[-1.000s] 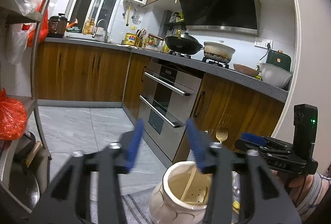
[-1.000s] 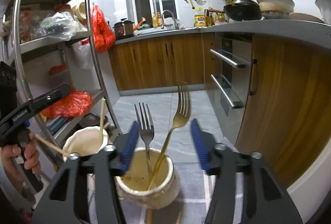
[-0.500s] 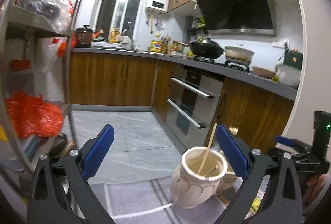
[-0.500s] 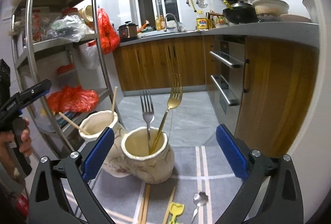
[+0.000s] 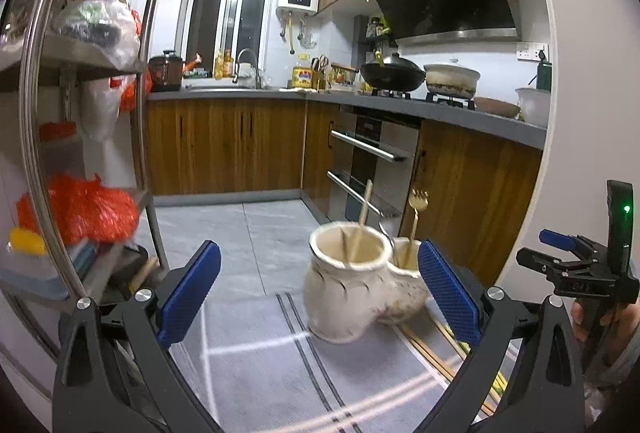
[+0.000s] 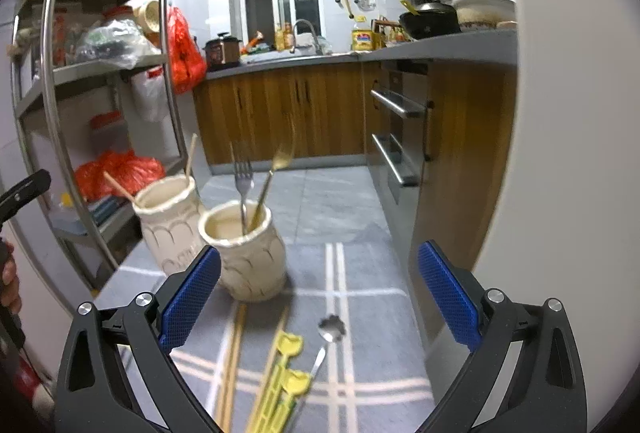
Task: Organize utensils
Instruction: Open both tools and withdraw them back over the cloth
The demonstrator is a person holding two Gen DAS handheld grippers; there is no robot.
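Beside the fork jar (image 6: pixel 248 253), chopsticks (image 6: pixel 230 365), yellow utensils (image 6: pixel 280 381) and a spoon (image 6: pixel 326 341) wait unsorted; right gripper (image 6: pixel 318 297) and left gripper (image 5: pixel 318 293) gape wide, holding nothing.

Each gripper (image 5: pixel 318 291) (image 6: pixel 319 297) has a black angular frame, silver screws and blue textured pads (image 5: pixel 189 292). A green light (image 5: pixel 626 208) glows on the right gripper's black housing; bare fingers (image 5: pixel 581 317) show beneath it.
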